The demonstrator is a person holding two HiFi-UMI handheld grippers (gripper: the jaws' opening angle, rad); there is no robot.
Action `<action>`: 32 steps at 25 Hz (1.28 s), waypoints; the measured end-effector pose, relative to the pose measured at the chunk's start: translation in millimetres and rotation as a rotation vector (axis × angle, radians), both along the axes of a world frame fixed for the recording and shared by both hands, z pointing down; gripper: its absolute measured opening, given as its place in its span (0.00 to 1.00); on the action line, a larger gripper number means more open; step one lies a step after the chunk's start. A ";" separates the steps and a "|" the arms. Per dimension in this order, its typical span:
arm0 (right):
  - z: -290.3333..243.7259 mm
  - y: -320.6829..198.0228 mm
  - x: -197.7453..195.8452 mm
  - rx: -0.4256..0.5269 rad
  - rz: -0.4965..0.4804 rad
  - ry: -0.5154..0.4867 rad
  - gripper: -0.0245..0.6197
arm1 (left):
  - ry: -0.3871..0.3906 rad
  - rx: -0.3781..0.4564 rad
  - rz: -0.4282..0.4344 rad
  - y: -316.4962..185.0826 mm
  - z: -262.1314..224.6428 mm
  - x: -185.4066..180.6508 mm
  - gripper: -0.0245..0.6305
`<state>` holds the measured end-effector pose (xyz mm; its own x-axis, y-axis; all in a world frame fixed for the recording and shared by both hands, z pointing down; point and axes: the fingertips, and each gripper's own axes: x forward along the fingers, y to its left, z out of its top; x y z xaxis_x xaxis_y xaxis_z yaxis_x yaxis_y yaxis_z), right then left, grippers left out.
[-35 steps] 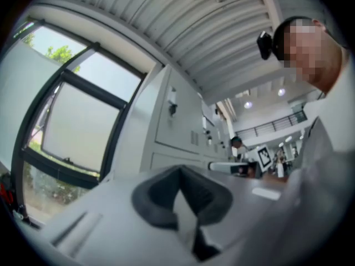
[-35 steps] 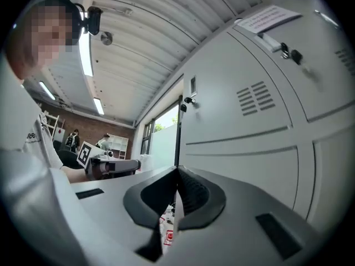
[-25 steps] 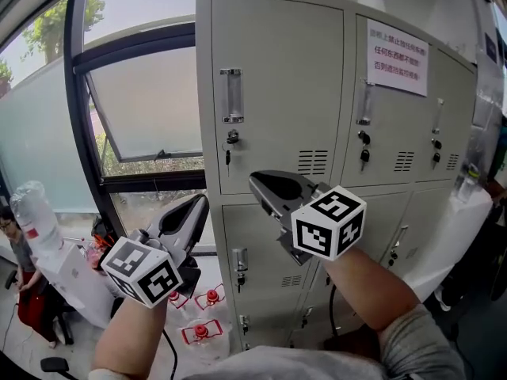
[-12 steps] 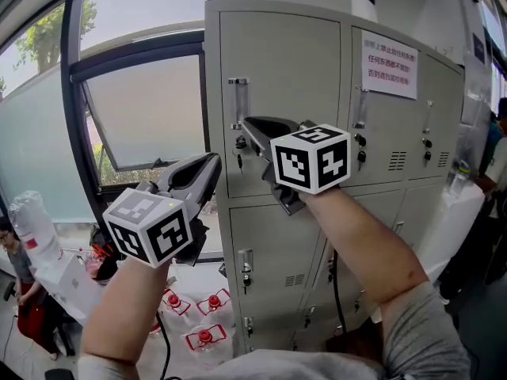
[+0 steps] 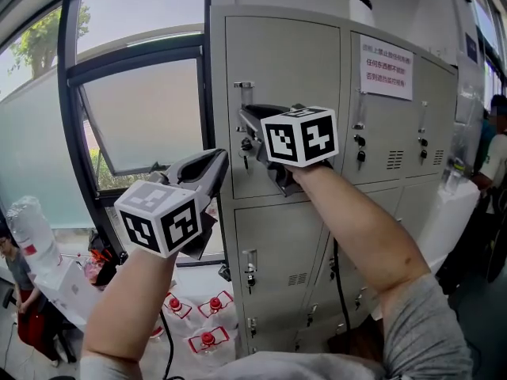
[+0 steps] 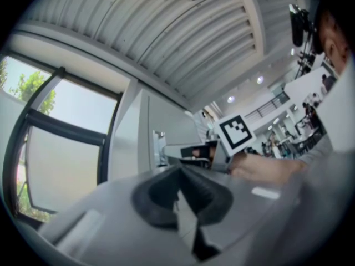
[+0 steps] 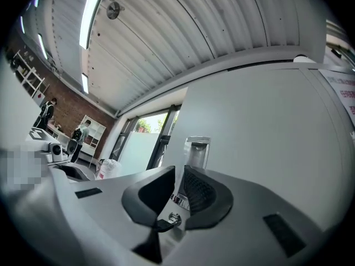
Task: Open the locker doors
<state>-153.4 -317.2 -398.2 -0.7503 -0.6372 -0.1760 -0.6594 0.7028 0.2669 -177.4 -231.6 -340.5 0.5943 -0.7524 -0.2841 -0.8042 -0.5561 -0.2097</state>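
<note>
Black rubber fingers of the right gripper [image 7: 180,173] are almost shut, with nothing in them. They sit just in front of the shiny handle [image 7: 195,148] at the left edge of the top-left locker door [image 5: 293,54]. The left gripper [image 5: 222,158] is shut too, lower down. No door is open yet. Next, I think, the fingers must open and grab that handle. A white notice [image 5: 386,66] on the next door has red Chinese writing — too small to read.

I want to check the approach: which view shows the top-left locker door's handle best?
The right gripper view: the handle is close, centred and large in the picture. The head view shows only its top; the left gripper view shows it small and far.
</note>
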 end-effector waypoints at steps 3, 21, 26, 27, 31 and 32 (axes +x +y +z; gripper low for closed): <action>-0.4 -1.7 -5.4 -0.001 0.005 0.013 0.17 | 0.001 -0.005 -0.004 -1.7 0.6 -5.6 0.04; -4.9 -12.4 -20.4 -0.048 0.063 0.003 0.23 | -0.002 -0.007 0.012 7.7 -1.3 -17.8 0.04; -1.2 -8.5 -20.9 -0.073 0.038 -0.012 0.24 | 0.005 -0.013 0.018 14.6 1.5 -26.0 0.04; -0.2 -6.1 -20.7 -0.074 0.034 -0.014 0.24 | 0.010 -0.018 0.021 16.0 3.8 -28.3 0.04; 1.7 10.4 -16.3 -0.081 0.015 -0.028 0.25 | 0.023 -0.050 0.027 20.0 17.4 -34.3 0.04; 0.8 16.1 -15.2 -0.081 0.007 -0.036 0.25 | 0.024 -0.054 0.025 21.1 19.6 -35.1 0.04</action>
